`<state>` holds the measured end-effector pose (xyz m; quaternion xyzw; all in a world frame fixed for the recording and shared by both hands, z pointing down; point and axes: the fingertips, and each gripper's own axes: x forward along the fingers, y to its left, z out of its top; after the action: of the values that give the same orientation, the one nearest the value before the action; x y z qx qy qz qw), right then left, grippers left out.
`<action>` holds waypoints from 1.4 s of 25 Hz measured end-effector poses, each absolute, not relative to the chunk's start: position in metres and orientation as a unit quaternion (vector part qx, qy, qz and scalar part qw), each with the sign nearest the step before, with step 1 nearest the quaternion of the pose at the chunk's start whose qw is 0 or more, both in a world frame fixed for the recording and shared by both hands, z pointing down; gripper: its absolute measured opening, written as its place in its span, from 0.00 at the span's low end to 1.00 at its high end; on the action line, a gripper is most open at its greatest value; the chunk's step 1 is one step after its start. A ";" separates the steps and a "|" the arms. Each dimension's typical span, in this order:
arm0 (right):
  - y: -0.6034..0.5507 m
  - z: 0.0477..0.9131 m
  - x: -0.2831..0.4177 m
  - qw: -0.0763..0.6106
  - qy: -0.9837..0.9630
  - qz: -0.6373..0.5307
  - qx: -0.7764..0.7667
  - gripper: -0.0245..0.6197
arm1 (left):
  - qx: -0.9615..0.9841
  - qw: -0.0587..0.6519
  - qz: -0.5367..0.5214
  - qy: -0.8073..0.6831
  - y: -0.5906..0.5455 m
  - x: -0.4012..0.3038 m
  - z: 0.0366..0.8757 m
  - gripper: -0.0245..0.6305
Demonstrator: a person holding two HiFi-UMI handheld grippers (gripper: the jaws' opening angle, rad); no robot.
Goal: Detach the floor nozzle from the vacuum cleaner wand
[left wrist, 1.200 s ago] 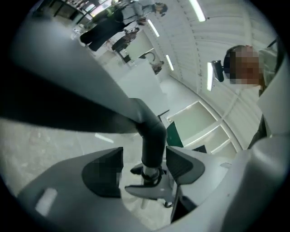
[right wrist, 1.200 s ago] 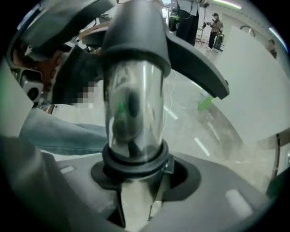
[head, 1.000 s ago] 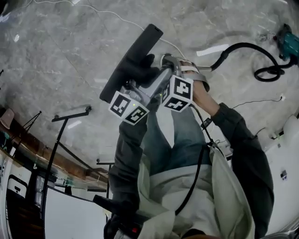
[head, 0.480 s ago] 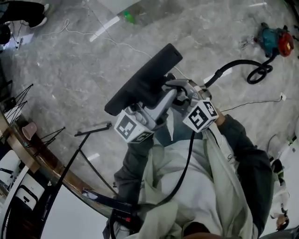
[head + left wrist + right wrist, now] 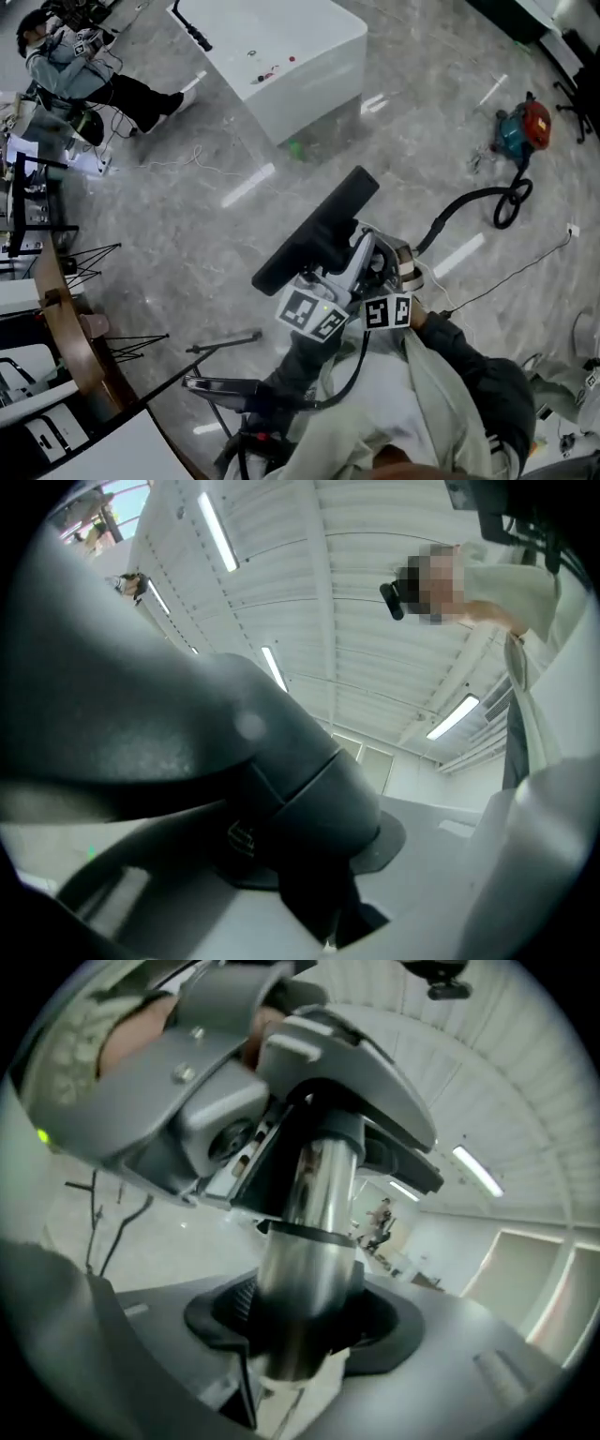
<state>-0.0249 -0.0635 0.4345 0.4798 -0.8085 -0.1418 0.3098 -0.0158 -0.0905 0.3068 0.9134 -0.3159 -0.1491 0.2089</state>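
While the left gripper [image 5: 342, 258] closes on the floor nozzle [image 5: 314, 230], the right gripper [image 5: 384, 264], opening round the wand [image 5: 309, 1241], should squeeze hard, then pull straight.

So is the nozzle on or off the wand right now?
On. The wand runs into the nozzle neck in the right gripper view; no gap shows.

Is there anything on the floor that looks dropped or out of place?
One small green thing lies alone on the grey floor, close to the corner of the white counter; it looks dropped, though it is too small to identify. Nothing looks spilled or broken.
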 end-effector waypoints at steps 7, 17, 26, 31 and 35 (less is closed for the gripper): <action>-0.044 0.387 0.000 0.241 -0.765 -0.217 0.556 0.40 | 0.925 0.159 -0.137 -0.318 -0.058 0.007 0.262 0.23; -0.031 0.357 0.054 0.226 -0.742 -0.298 0.556 0.49 | 0.886 0.217 -0.165 -0.376 -0.069 0.042 0.243 0.25; -0.019 0.347 0.072 0.200 -0.740 -0.344 0.542 0.49 | 0.885 0.213 -0.173 -0.376 -0.083 0.048 0.229 0.24; -0.007 0.343 0.082 0.173 -0.759 -0.329 0.534 0.48 | 0.916 0.173 -0.155 -0.328 -0.081 0.059 0.214 0.24; -0.010 0.353 0.074 0.163 -0.825 -0.255 0.478 0.45 | 0.919 0.165 -0.155 -0.323 -0.087 0.051 0.210 0.23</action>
<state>0.0737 -0.0096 0.3534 0.4778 -0.8247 -0.2547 0.1633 0.0507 -0.0874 0.2105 0.9189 -0.3234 -0.1547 0.1647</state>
